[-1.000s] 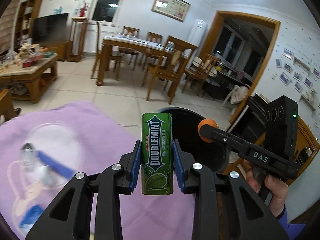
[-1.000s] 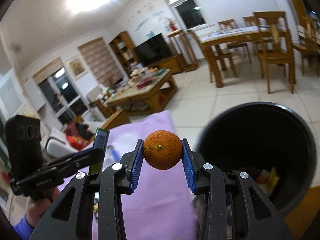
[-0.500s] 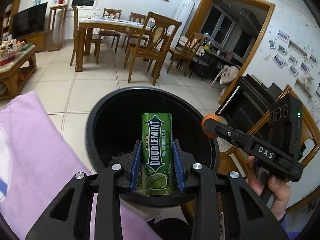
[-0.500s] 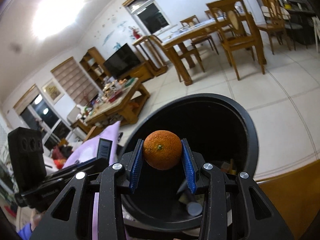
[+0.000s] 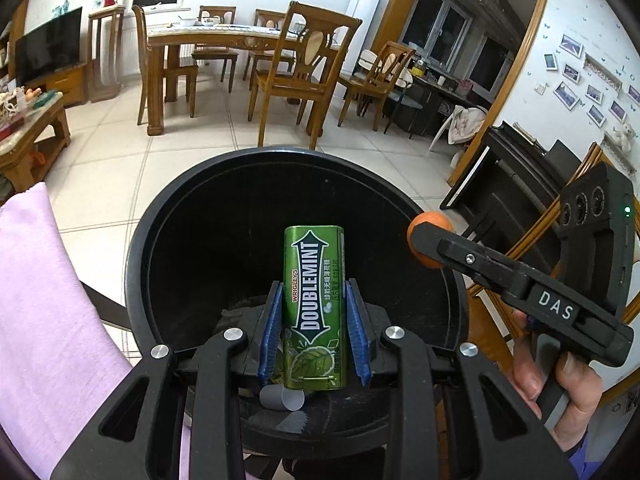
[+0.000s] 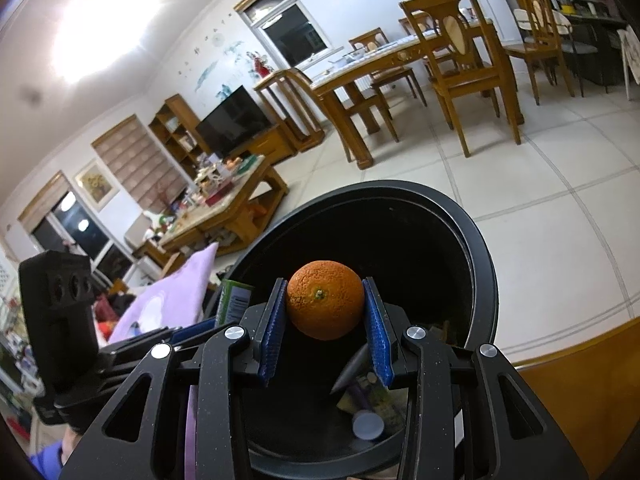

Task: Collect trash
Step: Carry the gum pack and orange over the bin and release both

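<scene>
Item: black round bin, open-topped, standing on a pale tiled floor beside a purple cloth.

Left wrist view: left tongs, blue pads pressed flat on both sides of a green Doublemint gum pack, held upright over the bin mouth. Right tongs enter from the right, seen side-on, with an orange at their tip above the bin's right rim; a hand grips their handle. Only this view shows the doorway and the photo-hung wall on the right, and a grey cap low in the bin.

Right wrist view: right tongs, part-open to the fruit's width, blue pads clamped on the orange, stem end facing the camera, over the bin interior. Litter lies at the bottom: a grey round cap and mixed wrappers. The gum pack shows at the left, its barcode side visible. Only this view shows the television, the cluttered coffee table and the ceiling light.

Both views: wooden dining table and chairs behind.
</scene>
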Tool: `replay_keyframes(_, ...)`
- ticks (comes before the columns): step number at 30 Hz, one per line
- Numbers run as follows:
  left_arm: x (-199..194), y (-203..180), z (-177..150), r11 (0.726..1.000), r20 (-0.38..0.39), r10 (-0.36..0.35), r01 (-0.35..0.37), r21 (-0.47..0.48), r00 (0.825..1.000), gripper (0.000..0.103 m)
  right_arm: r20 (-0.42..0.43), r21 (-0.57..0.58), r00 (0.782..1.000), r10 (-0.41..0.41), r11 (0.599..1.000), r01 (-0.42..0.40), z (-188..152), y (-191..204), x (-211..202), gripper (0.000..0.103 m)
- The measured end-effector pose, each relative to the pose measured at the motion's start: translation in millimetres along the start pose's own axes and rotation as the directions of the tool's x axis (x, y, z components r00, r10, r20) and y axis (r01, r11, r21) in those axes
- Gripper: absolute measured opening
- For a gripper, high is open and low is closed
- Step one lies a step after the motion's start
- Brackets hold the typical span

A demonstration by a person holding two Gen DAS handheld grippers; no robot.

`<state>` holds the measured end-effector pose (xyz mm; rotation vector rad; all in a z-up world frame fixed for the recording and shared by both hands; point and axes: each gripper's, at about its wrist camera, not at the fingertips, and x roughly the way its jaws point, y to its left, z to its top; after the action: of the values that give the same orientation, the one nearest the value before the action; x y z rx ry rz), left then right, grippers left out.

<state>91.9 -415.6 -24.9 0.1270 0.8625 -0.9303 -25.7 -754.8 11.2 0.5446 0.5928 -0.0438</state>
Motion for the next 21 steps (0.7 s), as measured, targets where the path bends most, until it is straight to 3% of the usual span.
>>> replay_keyframes(14, -2, -8, 3, 0.999, -0.015, 0.016, -0.015, 0.042, 1.000, 0.034, -0.028, 0.008, 1.000, -0.005, 1.000, 0.005, -4, 7, 13, 0.042)
replay_keyframes(15, -3, -8, 2, 0.999, -0.016, 0.015, -0.014, 0.044, 1.000, 0.035, -0.025, 0.007, 1.000, -0.005, 1.000, 0.006, -4, 8, 12, 0.048)
replay_keyframes(17, -10, -9, -1, 0.999, -0.006, 0.018, -0.017, 0.042, 1.000, 0.051, -0.021, 0.005, 1.000, -0.005, 1.000, 0.005, -4, 11, 10, 0.050)
replay_keyframes(21, -27, -6, -6, 0.999, 0.014, 0.019, -0.020, 0.032, 1.000, 0.053, -0.019, -0.014, 1.000, -0.005, 1.000, 0.005, -4, 25, 10, 0.050)
